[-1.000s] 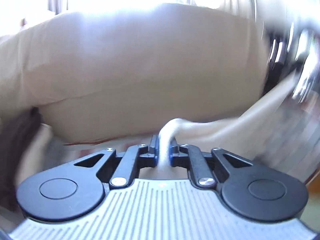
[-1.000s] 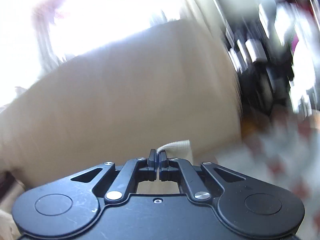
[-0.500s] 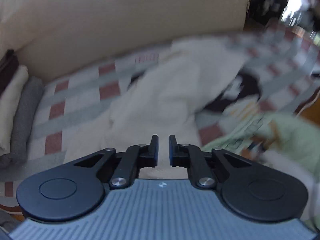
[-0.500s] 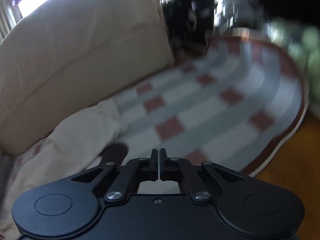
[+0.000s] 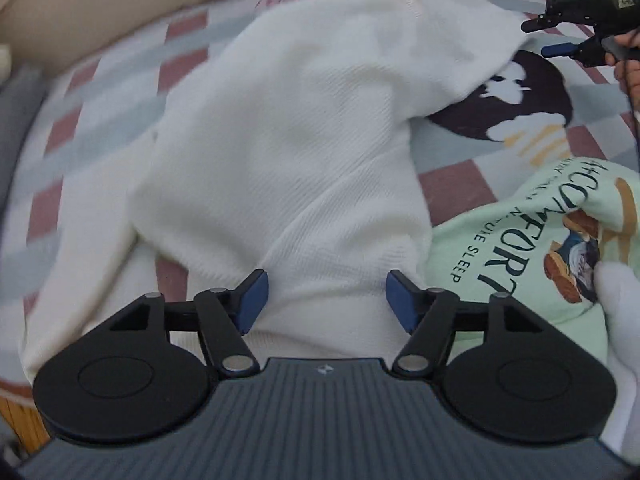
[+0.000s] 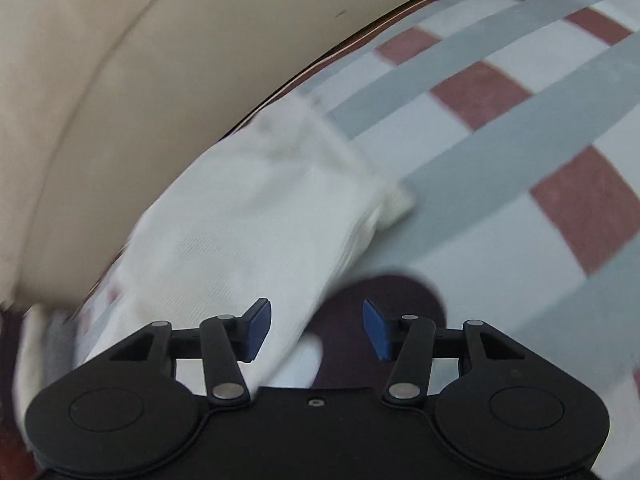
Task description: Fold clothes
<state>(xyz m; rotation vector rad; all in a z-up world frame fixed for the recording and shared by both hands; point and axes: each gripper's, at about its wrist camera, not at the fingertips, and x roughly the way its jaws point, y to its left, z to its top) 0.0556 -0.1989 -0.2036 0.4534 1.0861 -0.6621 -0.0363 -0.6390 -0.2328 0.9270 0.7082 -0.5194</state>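
A white knit sweater (image 5: 288,128) lies spread and rumpled on a checked blanket (image 5: 80,92) of pale blue, grey and dull red squares, with a beige sofa back (image 5: 100,4) rising behind it. The left claw (image 5: 324,300) hangs just over the near hem of the sweater, its blue-padded fingers (image 5: 252,296) spread wide apart and holding nothing. Just beside the sweater on the right lies a mint-green shirt (image 5: 520,248) with dark printed lettering and a small cartoon picture; a white piece of cloth (image 5: 616,320) overlaps its right edge. Past the sweater's far right corner a dark round print with white and yellow shapes (image 5: 516,96) shows on the blanket. In the left wrist view the right claw (image 5: 556,36) appears at the upper right, held by a hand (image 5: 628,60), its fingers apart and close to that far corner of the sweater. From the right wrist view the right claw (image 6: 316,328) is likewise open and empty, poised above the sweater's edge (image 6: 248,232) where it meets the dark print (image 6: 384,312). A grey folded cloth (image 5: 16,128) sits at the blanket's left edge.
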